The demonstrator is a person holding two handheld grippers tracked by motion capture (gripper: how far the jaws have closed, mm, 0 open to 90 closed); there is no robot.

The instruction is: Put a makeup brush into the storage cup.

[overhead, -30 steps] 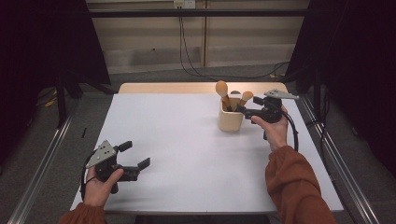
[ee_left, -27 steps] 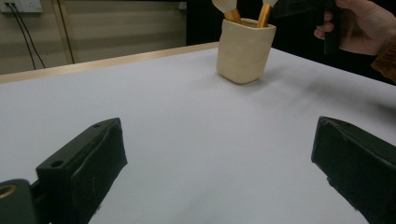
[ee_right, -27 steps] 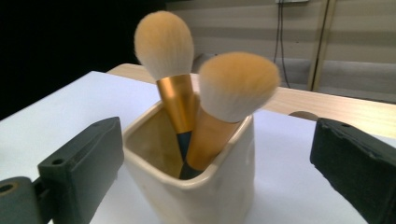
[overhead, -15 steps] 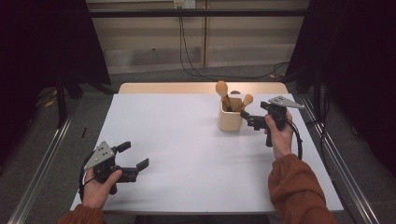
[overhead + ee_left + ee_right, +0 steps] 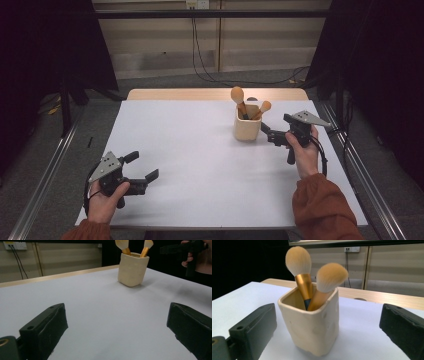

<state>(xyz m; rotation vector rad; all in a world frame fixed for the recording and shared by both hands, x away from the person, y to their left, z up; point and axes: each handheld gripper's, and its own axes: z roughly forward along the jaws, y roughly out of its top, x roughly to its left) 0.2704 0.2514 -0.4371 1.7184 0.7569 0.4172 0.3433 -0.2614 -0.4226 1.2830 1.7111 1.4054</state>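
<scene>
Across the room, dark curtains are flanking a pale wall, and a white table (image 5: 200, 165) is showing a wooden far edge. Near its far right corner a cream cup (image 5: 247, 125) is holding two fluffy, gold-handled brushes (image 5: 312, 280). Beside it, the right gripper (image 5: 270, 136) is gaping wide, empty; the left gripper (image 5: 142, 167) likewise.

In the high view, a cup (image 5: 247, 129) is standing right of centre on the table (image 5: 200, 150), toward its far edge. Two makeup brushes (image 5: 239, 100) are sitting in it, heads up. The right gripper (image 5: 272, 134) is hovering just right of the cup, jaws spread. The left gripper (image 5: 142, 167) is resting at lower left, well apart.
</scene>
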